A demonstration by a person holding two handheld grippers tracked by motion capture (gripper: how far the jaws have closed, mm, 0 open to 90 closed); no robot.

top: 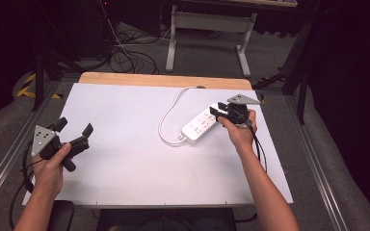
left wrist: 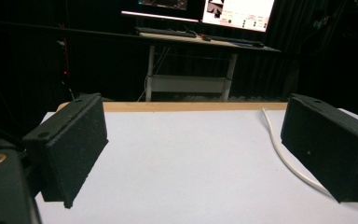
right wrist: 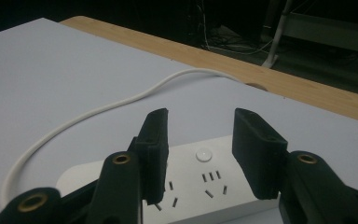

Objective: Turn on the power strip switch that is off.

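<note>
Lying right of centre in the high view, the power strip [top: 201, 124] is seen flat on the white table [top: 125, 159], its white cord [top: 169, 113] looping off to the left and up toward the wooden edge. The right gripper [top: 220, 114] is held over the strip's upper right end; in the right gripper view its jaws are parted above the sockets and round button of the strip [right wrist: 205, 179], with nothing clamped. The left gripper [top: 74, 127] is held at the left edge of the frame, well apart from the strip, its jaws spread wide and empty over bare table
</note>
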